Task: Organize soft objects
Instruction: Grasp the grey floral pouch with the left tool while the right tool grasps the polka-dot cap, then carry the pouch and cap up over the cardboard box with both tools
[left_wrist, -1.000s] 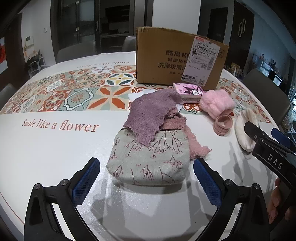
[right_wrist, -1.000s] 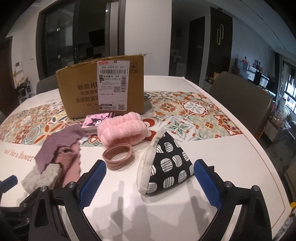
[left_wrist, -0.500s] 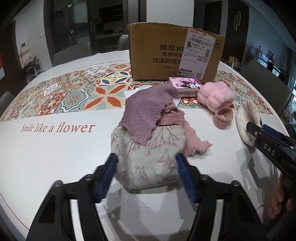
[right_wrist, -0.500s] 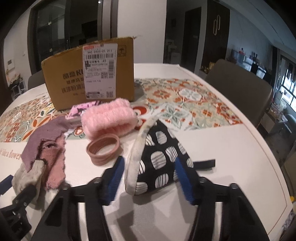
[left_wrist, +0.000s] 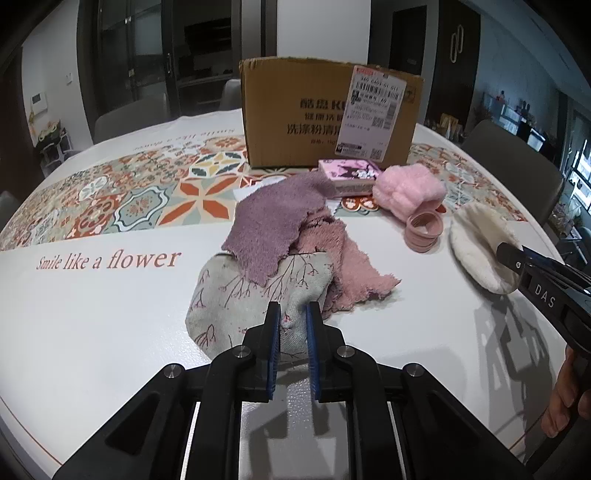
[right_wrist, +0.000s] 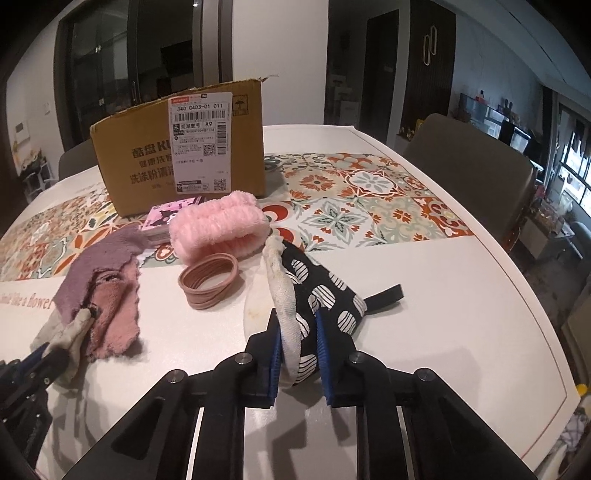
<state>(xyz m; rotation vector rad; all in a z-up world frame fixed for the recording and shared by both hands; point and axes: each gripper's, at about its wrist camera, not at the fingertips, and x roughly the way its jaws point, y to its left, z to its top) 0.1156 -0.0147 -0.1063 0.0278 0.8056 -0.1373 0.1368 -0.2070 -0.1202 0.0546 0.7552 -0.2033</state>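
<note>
- Your left gripper (left_wrist: 291, 325) has its fingers clamped on the near edge of the grey branch-print pouch (left_wrist: 236, 295), under the purple cloth (left_wrist: 273, 229).
- Your right gripper (right_wrist: 298, 343) fingers pinch the spotted mitt (right_wrist: 317, 291), seemingly by its cream rim, mid-tabletop (right_wrist: 443, 314).
- The hair ties (right_wrist: 210, 282) lie beside it.

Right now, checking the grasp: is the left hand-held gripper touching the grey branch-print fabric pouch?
Touching: left wrist view shows left hand-held gripper pinching the pouch.
</note>
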